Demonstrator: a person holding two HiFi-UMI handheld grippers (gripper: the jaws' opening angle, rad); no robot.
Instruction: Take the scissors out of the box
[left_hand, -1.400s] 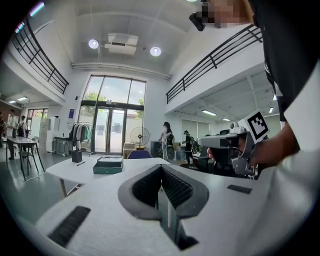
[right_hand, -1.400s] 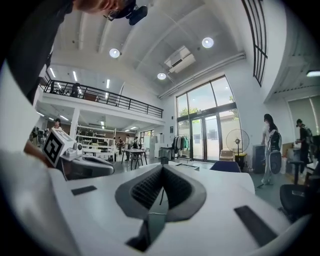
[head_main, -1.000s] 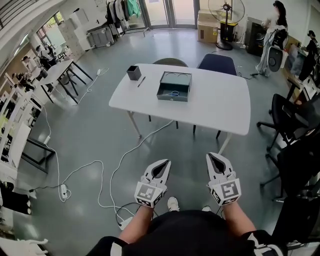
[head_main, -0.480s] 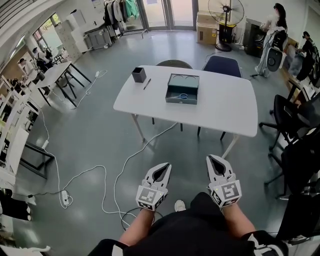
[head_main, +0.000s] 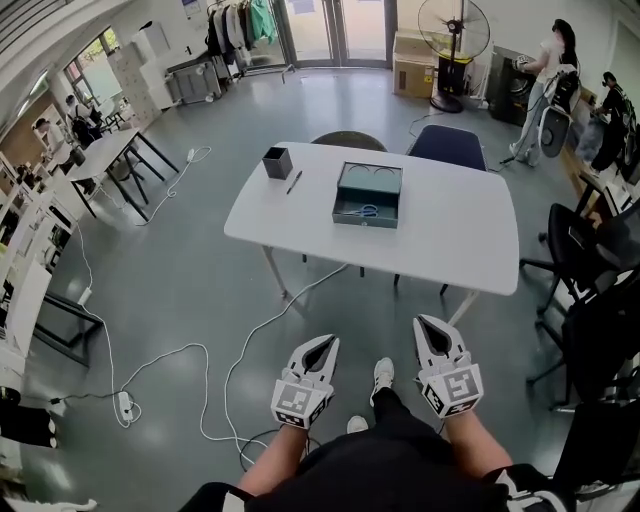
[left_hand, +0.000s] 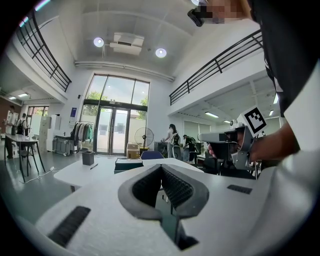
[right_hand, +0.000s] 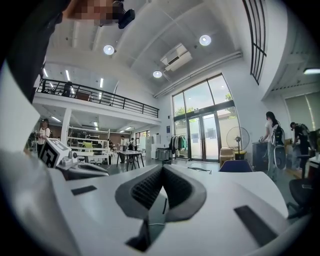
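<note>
Scissors (head_main: 366, 211) with bluish handles lie inside the box (head_main: 385, 221), close to its near wall. The box is dark teal and open at the top. It sits on the white table (head_main: 450, 240), about midway along it and nearer the far edge. Left of the box on the table lies a pen (head_main: 293, 182), and just beyond that stands a dark square cup (head_main: 277, 162).

Both grippers are held low over the grey floor, side by side, well apart from the table and pointing toward it. The left gripper (head_main: 322, 341) has its jaws together, tips meeting, with nothing between them. The right gripper (head_main: 428, 322) is closed the same way and is also empty. Neither is near the scissors. One shoe (head_main: 382, 373) shows on the floor between the grippers.

In the left gripper view the table and box show beyond the closed tips, with the right gripper off to the right in the person's hand.

Two chairs are tucked at the table's far side: a grey chair (head_main: 349, 139) on the left and a blue chair (head_main: 447, 141) on the right. A white cable (head_main: 250, 340) trails over the floor from under the table toward the near left. Against the far wall stands a fan (head_main: 453, 30) with a carton (head_main: 413, 50) just left of it. A person (head_main: 548, 70) stands at the far right. Another table (head_main: 115, 145) is at the far left.
</note>
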